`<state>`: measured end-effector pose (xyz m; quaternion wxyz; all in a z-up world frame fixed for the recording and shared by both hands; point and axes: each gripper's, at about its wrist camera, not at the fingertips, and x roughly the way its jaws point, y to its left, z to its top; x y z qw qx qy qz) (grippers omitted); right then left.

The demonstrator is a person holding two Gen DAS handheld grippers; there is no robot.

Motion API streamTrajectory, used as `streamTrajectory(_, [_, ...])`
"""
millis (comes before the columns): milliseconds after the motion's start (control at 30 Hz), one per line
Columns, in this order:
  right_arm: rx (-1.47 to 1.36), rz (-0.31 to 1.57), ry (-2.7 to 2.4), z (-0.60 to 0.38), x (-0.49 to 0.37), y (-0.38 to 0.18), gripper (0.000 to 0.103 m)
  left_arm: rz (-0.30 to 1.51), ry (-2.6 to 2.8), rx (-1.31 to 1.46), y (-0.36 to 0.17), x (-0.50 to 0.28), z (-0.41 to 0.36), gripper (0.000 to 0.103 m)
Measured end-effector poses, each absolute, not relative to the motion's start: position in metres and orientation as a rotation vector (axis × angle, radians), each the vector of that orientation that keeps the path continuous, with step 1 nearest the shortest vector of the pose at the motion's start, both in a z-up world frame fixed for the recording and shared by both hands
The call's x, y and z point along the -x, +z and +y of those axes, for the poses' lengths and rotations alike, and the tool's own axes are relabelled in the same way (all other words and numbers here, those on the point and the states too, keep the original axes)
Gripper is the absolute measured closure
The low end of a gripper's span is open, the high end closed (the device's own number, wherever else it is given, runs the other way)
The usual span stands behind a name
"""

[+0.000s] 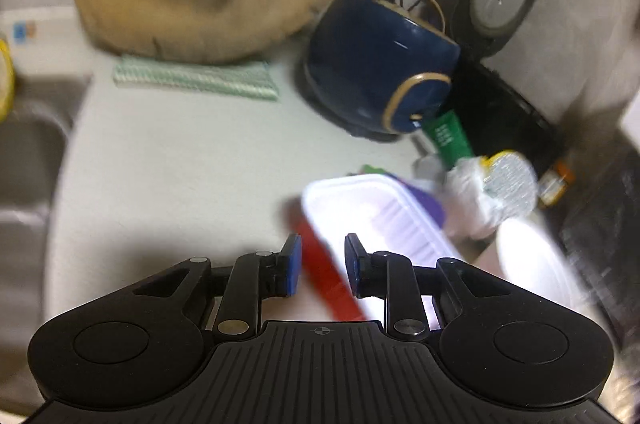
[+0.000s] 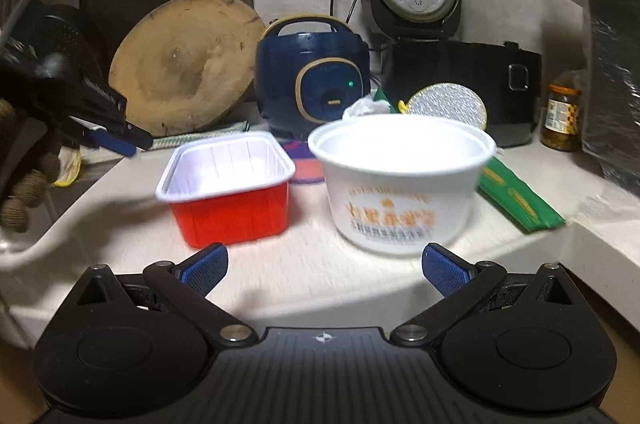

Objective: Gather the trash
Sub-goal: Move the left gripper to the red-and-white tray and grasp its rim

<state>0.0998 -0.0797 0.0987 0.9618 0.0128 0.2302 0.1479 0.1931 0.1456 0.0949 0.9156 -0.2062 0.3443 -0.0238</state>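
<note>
Approach step: my left claw (image 1: 320,264), part open and empty, hovers by the red tub (image 2: 228,191) at twelve o'clock; my right claw (image 2: 324,268), wide, empty, faces the white bowl (image 2: 400,183); next, straddle a rim.

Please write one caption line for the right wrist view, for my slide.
Open right gripper faces a red tray and white bowl on the counter, rice cookers behind.

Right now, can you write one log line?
left gripper: open, over red tray wall | right gripper: open, empty | white bowl: on counter
</note>
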Motion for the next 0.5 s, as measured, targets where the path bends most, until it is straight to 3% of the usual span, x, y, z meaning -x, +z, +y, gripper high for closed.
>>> streamTrajectory(233, [-0.018, 0.554, 0.306, -0.056, -0.127, 0.088, 0.0, 0.777, -0.048, 0.284, 0.08, -0.216, 0.117, 0.076])
streamTrajectory(367, [0.028, 0.614, 0.344, -0.046, -0.133, 0.08, 0.0, 0.775, -0.08, 0.175, 0.071, -0.223, 0.107, 0.07])
streamTrajectory(500, [0.078, 0.616, 0.384, -0.037, -0.131, 0.078, 0.0, 0.738, -0.099, 0.054, 0.069, -0.217, 0.103, 0.078])
